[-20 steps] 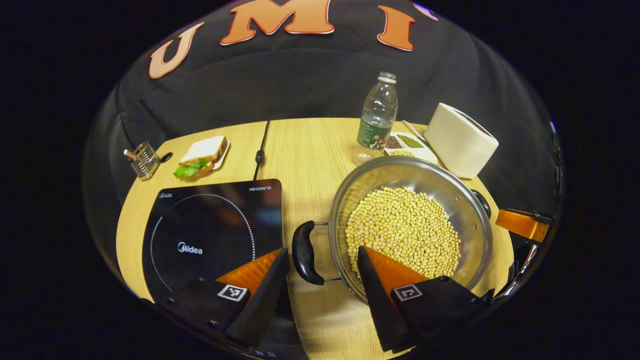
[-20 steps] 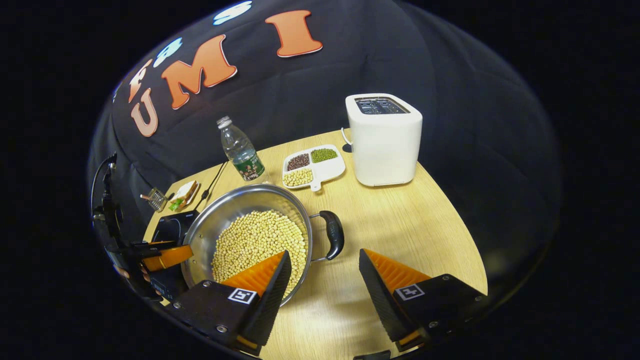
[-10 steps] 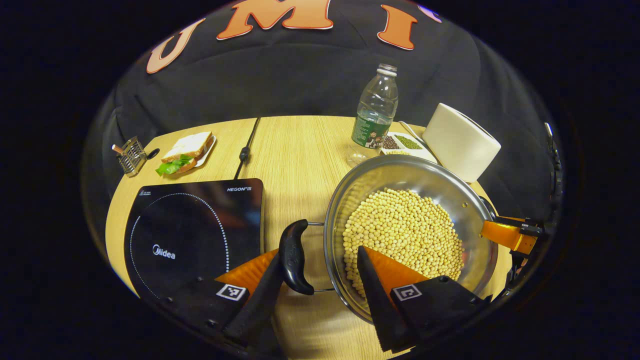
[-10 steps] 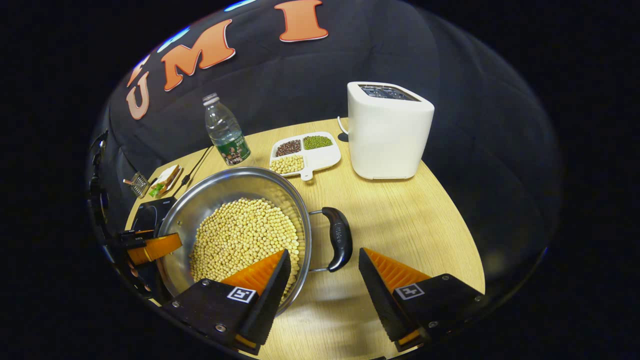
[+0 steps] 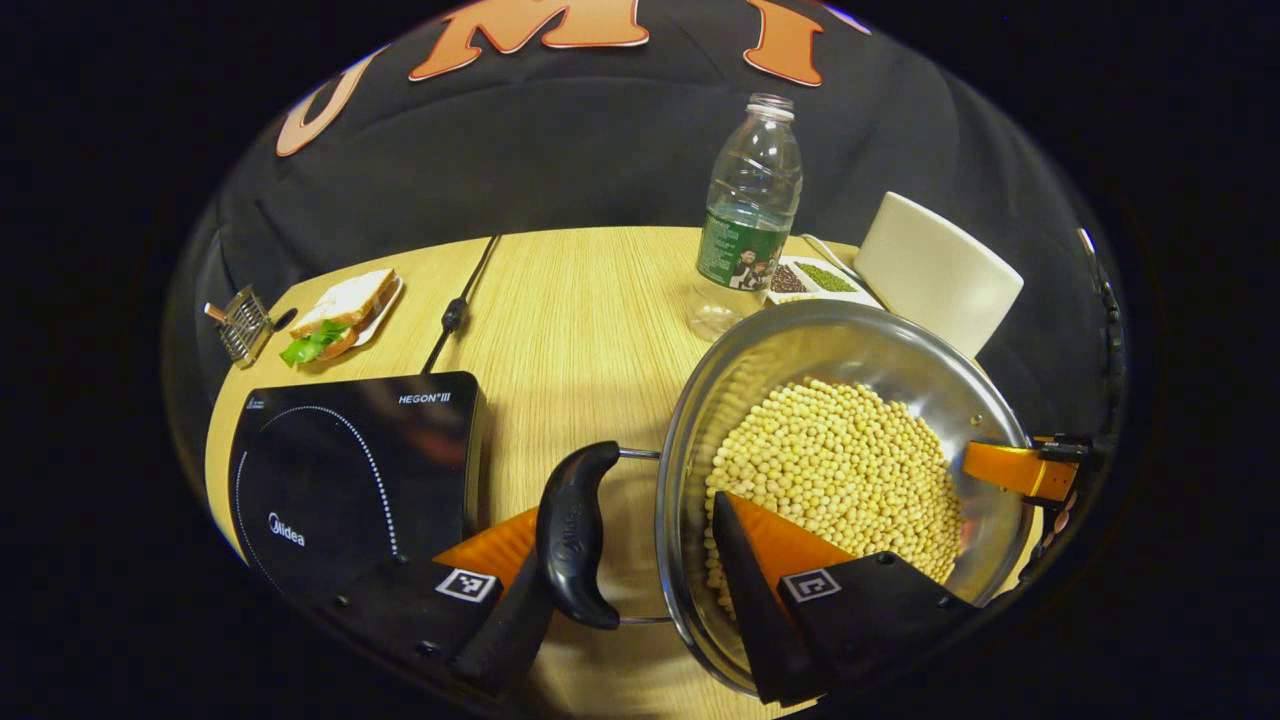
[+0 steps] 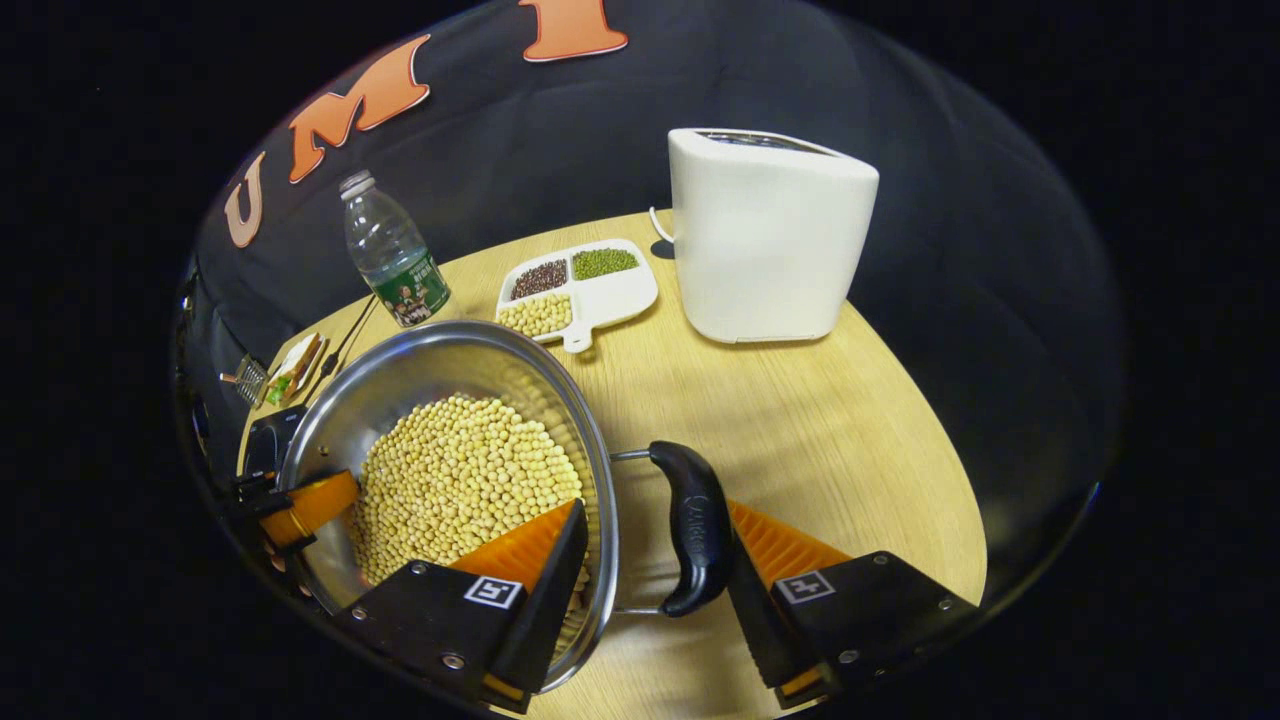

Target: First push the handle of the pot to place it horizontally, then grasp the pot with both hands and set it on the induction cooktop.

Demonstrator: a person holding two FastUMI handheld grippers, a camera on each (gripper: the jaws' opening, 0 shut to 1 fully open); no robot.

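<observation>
In the left gripper view, the left hand-held gripper [image 5: 640, 590] is spread wide, one finger outside the black curved handle [image 5: 572, 535] at 7 o'clock and the other over the yellow soybeans [image 5: 838, 480] inside the round steel pot [image 5: 800, 340]. The flat black induction cooktop [image 5: 350, 470] lies at 9 o'clock on the pale wooden bench [image 5: 580, 320]. In the right gripper view, the right hand-held gripper [image 6: 655, 590] is also spread, straddling the pot's other black handle [image 6: 693, 525], which touches its right finger. The white toaster [image 6: 765, 250] stands at 12 o'clock.
</observation>
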